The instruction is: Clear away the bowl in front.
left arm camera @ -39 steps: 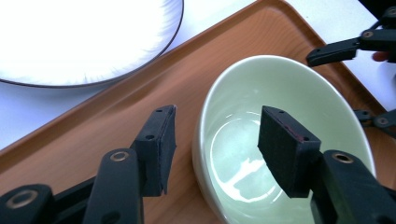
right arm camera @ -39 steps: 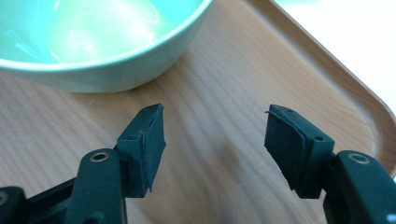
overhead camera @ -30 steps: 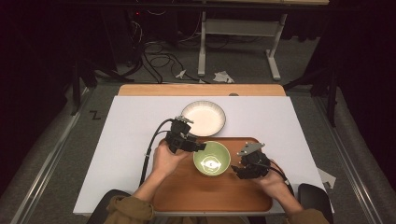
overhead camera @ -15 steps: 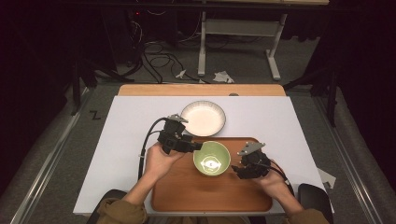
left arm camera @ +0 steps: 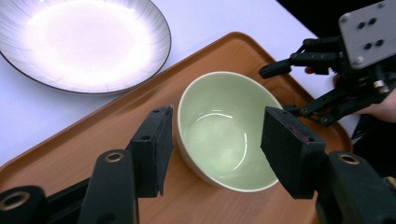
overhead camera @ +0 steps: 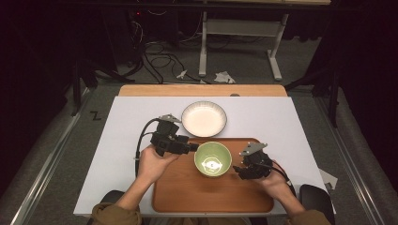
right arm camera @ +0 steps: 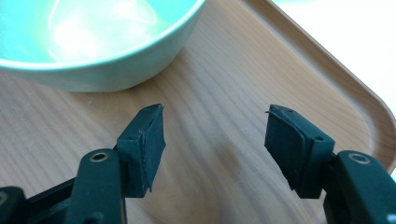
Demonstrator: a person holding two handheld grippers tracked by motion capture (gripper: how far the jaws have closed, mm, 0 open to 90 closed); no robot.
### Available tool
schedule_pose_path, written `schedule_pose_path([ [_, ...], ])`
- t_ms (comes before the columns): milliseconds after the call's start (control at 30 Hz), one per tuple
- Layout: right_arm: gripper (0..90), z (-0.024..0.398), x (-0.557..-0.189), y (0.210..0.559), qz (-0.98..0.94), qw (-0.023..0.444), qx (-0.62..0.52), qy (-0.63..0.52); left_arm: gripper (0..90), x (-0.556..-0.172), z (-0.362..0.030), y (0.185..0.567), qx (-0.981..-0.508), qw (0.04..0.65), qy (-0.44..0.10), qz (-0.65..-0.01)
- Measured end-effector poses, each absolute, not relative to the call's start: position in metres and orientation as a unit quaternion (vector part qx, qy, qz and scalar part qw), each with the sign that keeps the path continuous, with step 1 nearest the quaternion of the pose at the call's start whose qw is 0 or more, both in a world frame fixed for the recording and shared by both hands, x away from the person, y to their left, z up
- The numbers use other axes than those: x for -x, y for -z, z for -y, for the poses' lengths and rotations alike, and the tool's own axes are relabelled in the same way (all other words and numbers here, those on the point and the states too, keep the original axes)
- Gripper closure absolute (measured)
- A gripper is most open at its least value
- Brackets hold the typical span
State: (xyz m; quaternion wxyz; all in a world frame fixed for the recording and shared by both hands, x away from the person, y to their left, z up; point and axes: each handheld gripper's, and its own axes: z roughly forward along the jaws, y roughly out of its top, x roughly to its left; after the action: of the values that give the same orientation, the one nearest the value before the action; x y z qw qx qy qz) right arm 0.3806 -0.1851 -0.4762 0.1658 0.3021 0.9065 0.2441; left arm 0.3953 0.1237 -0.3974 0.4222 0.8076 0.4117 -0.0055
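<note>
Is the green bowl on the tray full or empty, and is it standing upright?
Empty and upright. The green bowl shows a bare, glossy inside with only light reflections, and its rim faces up as it sits on the wooden tray.

green bowl point(right arm camera: 93, 42) cropped by top edge, plate point(left arm camera: 84, 42) cut off

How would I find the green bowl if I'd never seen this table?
Look for the wooden tray at the near edge of the white table. The green bowl sits on its far half. Unlike the flat white plate behind the tray, it is deep and pale green.
</note>
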Motion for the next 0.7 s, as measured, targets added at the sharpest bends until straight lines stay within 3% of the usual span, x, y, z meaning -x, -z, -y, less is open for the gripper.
schedule_pose_path([
  [700, 37.9, 0.184, -0.38, 0.477, -0.906, 0.172, -0.3, -0.245, 43.6, -0.369, -0.136, 0.401, -0.797, 0.439, -0.014, -0.415],
])
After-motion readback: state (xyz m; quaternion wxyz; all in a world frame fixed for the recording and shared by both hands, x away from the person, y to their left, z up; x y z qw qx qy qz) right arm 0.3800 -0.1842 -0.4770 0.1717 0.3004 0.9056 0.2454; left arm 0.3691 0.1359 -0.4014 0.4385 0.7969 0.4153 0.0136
